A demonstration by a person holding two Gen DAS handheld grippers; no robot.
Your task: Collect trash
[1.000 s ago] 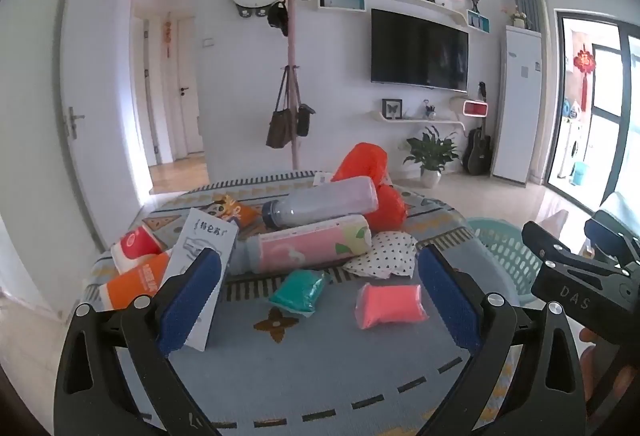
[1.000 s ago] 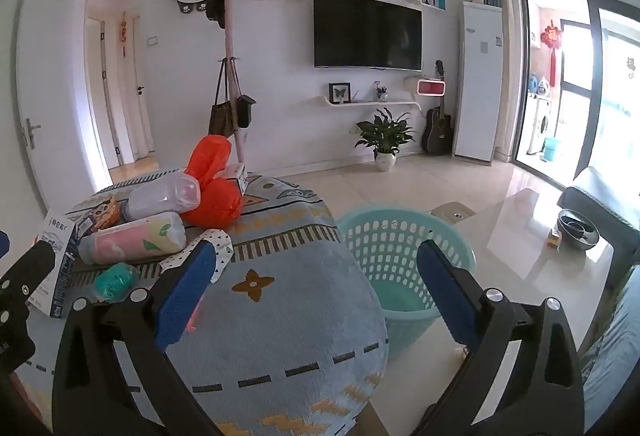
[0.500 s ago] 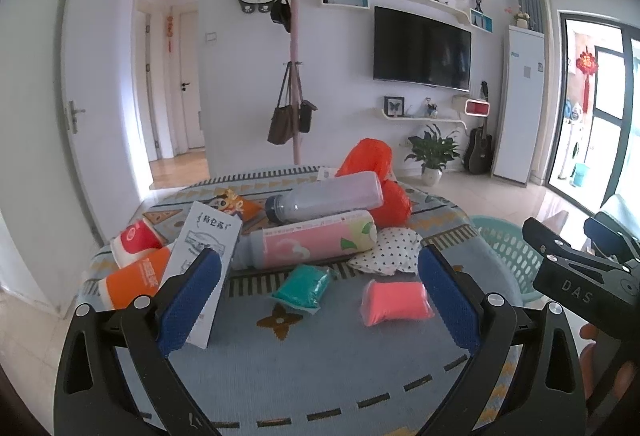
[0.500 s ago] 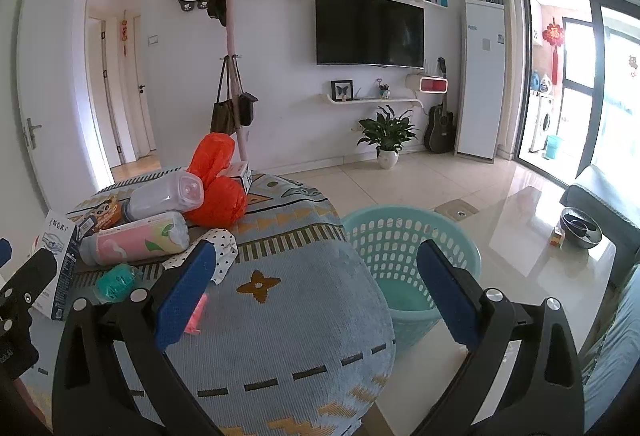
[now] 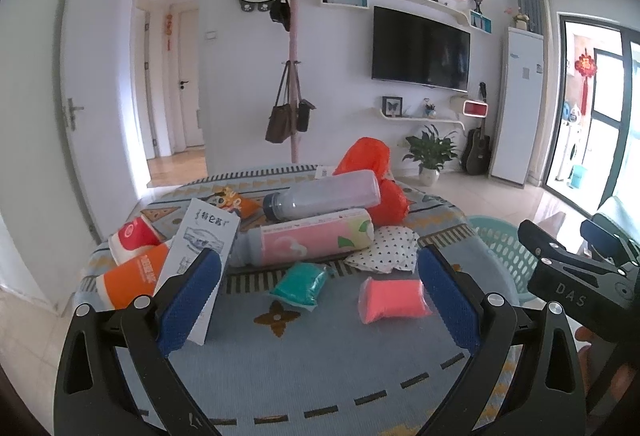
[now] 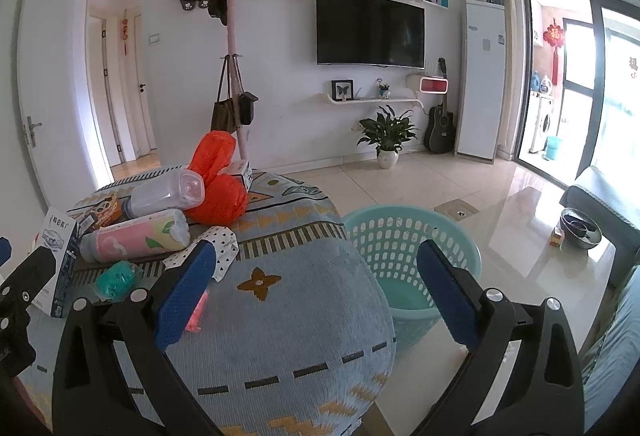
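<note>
We are in a bright living room with a wall-mounted television (image 5: 420, 48), a coat stand (image 5: 294, 76) and a potted plant (image 5: 430, 156). In front of us a patterned blue cloth (image 5: 320, 356) covers a rounded surface scattered with trash.

From left to right in the left wrist view, we see an orange and white pouch (image 5: 132, 274), a white printed carton (image 5: 202, 260) standing beside it, a pink-labelled bottle (image 5: 308, 242) lying on its side with a clear bottle (image 5: 324, 194) behind it, a teal packet (image 5: 300, 284), a pink packet (image 5: 392, 300), a dotted white wrapper (image 5: 384, 248) and an orange plastic bag (image 5: 376, 172) at the back.

Our left gripper (image 5: 318, 296) hovers over the cloth with its blue-padded jaws spread wide, gripping and touching nothing; the teal and pink packets show between them.

Further right, our right gripper (image 6: 316, 288) is likewise spread wide and empty, above the cloth's edge. The aqua mesh basket (image 6: 404, 240) stands on the tiled floor just beside the covered surface.
</note>
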